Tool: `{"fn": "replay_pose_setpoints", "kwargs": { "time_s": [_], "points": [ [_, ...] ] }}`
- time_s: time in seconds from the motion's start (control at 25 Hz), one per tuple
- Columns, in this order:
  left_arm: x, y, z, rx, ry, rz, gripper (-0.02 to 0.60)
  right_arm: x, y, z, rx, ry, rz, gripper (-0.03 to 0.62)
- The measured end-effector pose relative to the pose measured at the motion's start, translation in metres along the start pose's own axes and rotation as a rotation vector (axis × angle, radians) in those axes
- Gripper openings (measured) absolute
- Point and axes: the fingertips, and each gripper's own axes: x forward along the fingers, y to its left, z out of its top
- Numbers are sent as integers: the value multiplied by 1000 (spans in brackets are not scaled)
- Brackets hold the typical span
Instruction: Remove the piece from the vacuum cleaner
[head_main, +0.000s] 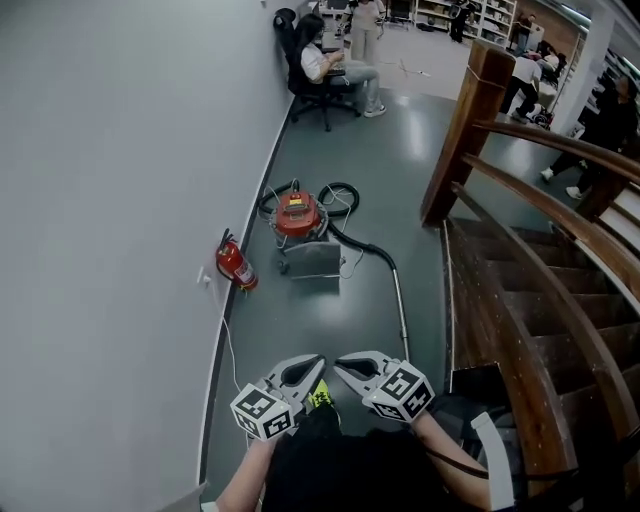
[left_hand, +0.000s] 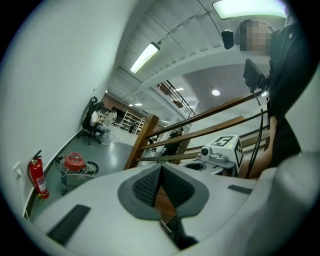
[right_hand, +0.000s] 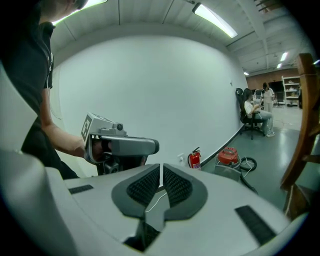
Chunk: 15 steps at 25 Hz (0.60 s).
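While nothing was gripped, left gripper (head_main: 316, 362): jaws clenched, empty.
Right gripper (head_main: 340, 365): jaws clenched, empty.
Vacuum (head_main: 298, 214): stood on floor (head_main: 400, 150) by wall (head_main: 120, 150), well ahead of both grippers, near extinguisher (head_main: 236, 265).

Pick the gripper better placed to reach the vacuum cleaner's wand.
Right, probably: the right gripper is closer to the wand than the left gripper. Both are shut and empty.

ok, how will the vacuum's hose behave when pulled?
The hose curves loosely: probably floppy. Its metal tube lies straight: likely stiff. The vacuum cleaner seems to sit on wheels, so tugging may roll it.
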Motion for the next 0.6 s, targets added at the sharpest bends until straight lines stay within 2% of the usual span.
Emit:
{"fn": "replay_pose_setpoints", "kwargs": {
  "time_s": [0.24,0.44,0.6],
  "points": [
    [2,39,14,-1,6,-24,8,32,-22,15,35,14,-36,17],
    [5,67,24,7,11,-49,8,57,-41,40,0,4,-72,17],
    [1,86,30,1,0,-30,8,70,-50,51,-19,10,-88,17]
  ]
}}
